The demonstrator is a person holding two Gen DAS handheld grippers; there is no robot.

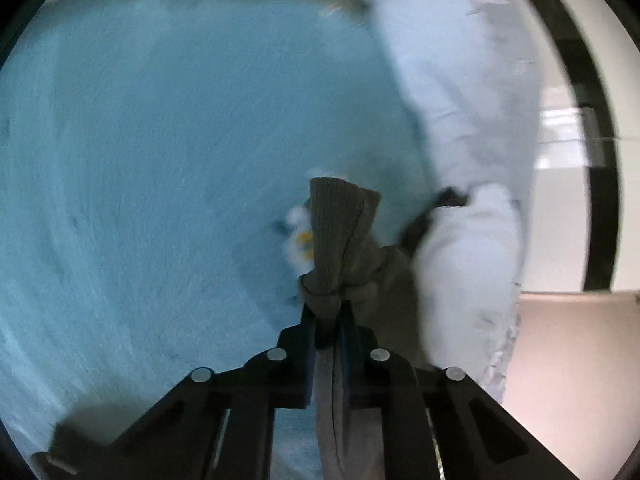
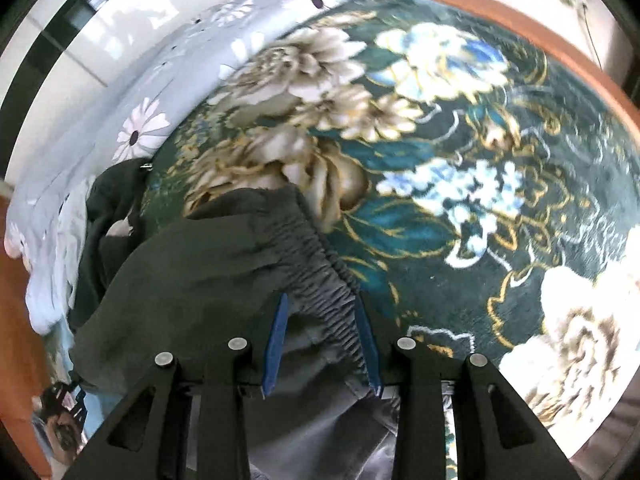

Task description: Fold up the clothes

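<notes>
- Left gripper (image 1: 328, 312) pinches a ribbed olive-grey cuff (image 1: 340, 232) — thin bunch, could slip free.
- Right gripper (image 2: 320, 340) gapes around the dark green trousers' elastic waistband (image 2: 320, 264), gripping nothing — fabric may sag onto the floral teal blanket (image 2: 460, 140).

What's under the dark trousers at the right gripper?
The dark trousers lie on the floral blanket, with the pale daisy sheet beyond. Whatever lies directly beneath the fabric is covered.
</notes>
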